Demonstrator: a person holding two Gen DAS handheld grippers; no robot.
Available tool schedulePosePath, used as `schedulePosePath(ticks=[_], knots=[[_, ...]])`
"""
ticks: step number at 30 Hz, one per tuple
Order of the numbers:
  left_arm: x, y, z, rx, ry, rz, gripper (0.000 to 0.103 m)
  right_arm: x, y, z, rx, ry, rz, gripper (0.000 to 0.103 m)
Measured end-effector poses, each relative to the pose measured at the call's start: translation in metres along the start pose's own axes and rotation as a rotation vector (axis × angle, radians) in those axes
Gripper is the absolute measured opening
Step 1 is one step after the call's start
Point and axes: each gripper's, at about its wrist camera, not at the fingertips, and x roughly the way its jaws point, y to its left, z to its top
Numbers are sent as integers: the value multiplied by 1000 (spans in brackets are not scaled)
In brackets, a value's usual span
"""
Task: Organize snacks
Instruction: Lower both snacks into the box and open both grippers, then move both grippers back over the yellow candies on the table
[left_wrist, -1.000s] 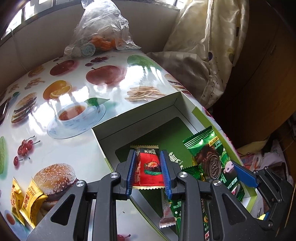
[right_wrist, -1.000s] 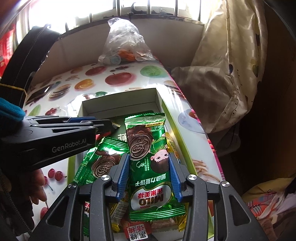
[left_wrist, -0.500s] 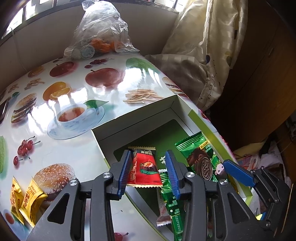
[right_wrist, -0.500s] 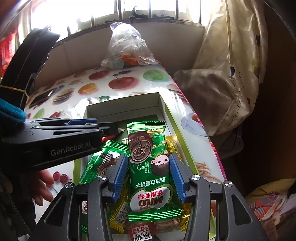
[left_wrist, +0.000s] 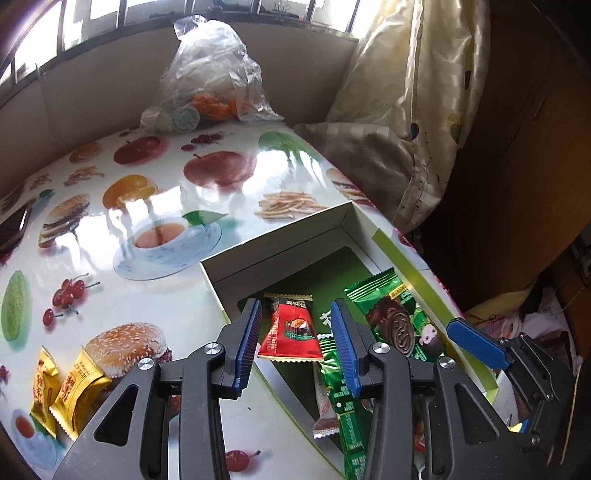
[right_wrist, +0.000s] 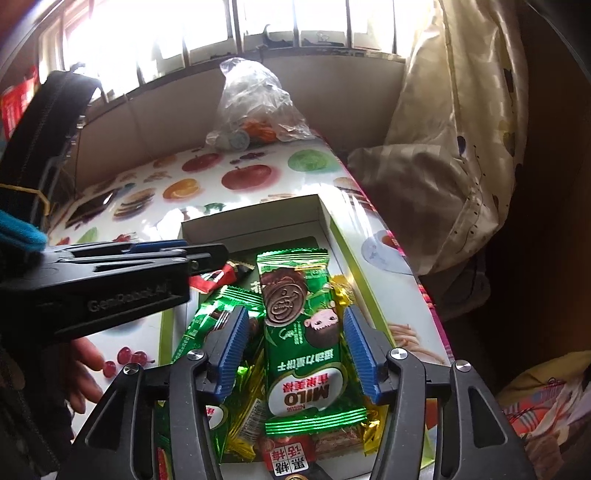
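Note:
A white box with green lining (left_wrist: 280, 254) (right_wrist: 255, 218) stands on the table and holds several snack packets. A red packet (left_wrist: 290, 332) lies in the box, free between the open jaws of my left gripper (left_wrist: 297, 328); it also shows in the right wrist view (right_wrist: 216, 277). A green Milo packet (right_wrist: 301, 332) lies on top of the pile, free between the open jaws of my right gripper (right_wrist: 293, 336); it also shows in the left wrist view (left_wrist: 395, 317). Two yellow packets (left_wrist: 62, 387) lie on the table at the left.
A clear plastic bag with oranges (left_wrist: 210, 81) sits at the table's far edge. A cream curtain (left_wrist: 406, 110) hangs at the right. A dark phone (left_wrist: 13, 227) lies at the far left. The tablecloth (left_wrist: 166, 192) is glossy with food prints.
My left gripper opened and let go of the red packet, which now lies in the box. My right gripper opened wider around the Milo packet. Both pulled back a little.

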Motion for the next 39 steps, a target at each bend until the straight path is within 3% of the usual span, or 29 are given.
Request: schedulePosePath(ticks=[17, 39], knots=[[-55, -13, -16, 55, -142, 65, 41, -29, -11, -10, 81, -56, -20, 54], [-95, 23, -43, -12, -182, 121, 41, -46, 33, -4, 50, -89, 44, 55]])
